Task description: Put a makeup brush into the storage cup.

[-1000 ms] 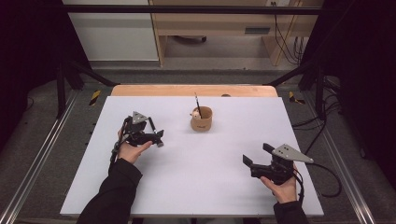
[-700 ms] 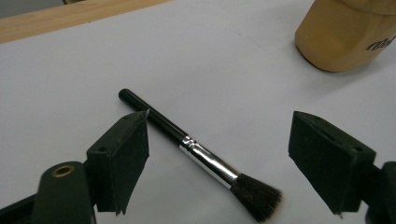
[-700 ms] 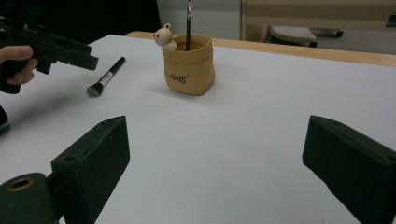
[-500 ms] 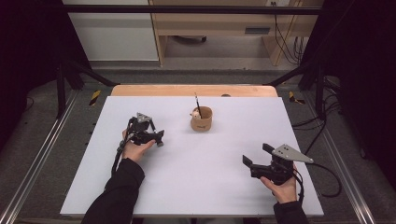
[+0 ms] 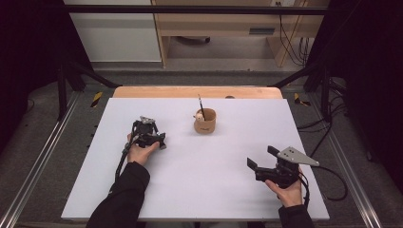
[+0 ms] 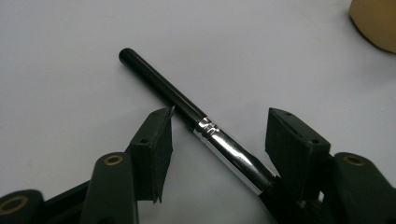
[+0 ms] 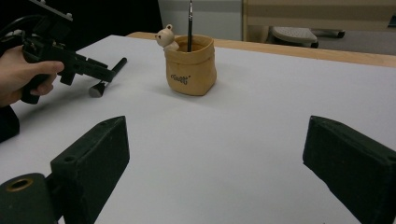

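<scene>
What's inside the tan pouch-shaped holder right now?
The tan holder has one thin dark brush standing upright in it, and a small bear figure at its rim. Its wall hides the brush's lower end and the bottom.

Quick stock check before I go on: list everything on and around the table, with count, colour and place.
brush on table: one, black handle with silver ferrule, lying flat between the left tongs' jaws, not yet pressed
pouch-shaped cup: one, tan, with a small bear figure on its rim, centre-back of table
brush in cup: one, thin and dark, standing upright
table: one, white top with a wooden back edge
left tongs: black, jaws have just been closing around the lying brush
right tongs: black with a grey plate, open, near the right front, holding nothing
</scene>
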Available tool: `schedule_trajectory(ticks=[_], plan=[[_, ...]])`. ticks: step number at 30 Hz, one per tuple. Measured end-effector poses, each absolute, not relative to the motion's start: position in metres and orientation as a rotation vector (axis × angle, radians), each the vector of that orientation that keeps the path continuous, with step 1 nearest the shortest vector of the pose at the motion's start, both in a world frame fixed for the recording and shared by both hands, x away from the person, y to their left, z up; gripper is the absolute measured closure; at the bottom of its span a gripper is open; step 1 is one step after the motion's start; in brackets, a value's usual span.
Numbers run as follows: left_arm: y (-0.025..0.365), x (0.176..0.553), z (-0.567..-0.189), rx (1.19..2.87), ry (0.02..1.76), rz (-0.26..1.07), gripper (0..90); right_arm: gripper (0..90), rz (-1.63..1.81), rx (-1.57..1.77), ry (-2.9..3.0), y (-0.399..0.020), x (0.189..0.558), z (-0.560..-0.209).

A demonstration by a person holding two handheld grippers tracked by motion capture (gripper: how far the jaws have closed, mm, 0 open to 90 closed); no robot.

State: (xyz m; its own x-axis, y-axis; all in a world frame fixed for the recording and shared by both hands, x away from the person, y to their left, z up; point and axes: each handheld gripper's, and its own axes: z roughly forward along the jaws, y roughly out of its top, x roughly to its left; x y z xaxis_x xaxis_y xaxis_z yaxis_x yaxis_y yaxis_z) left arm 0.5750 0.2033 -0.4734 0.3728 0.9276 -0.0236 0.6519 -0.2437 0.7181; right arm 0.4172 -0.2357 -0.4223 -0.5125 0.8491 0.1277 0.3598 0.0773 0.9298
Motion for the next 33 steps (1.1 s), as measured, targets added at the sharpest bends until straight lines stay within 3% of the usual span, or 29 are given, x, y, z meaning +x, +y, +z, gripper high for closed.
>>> schedule_trajectory(ticks=[16, 24, 33], plan=[[0.206, 0.5726, -0.473, 1.984, 1.394, 0.508, 58.4, 7.7, 1.428, 1.192, 1.914, -0.2342, 0.4178, -0.4234], [0.2082, 0.5711, -0.4714, 2.0, 1.391, 0.47, 72.8, 7.7, 1.424, 1.193, 1.917, -0.2339, 0.418, -0.4238], [0.2109, 0.5699, -0.4698, 2.039, 1.347, 0.436, 76.8, 7.7, 1.424, 1.192, 1.918, -0.2341, 0.418, -0.4239]])
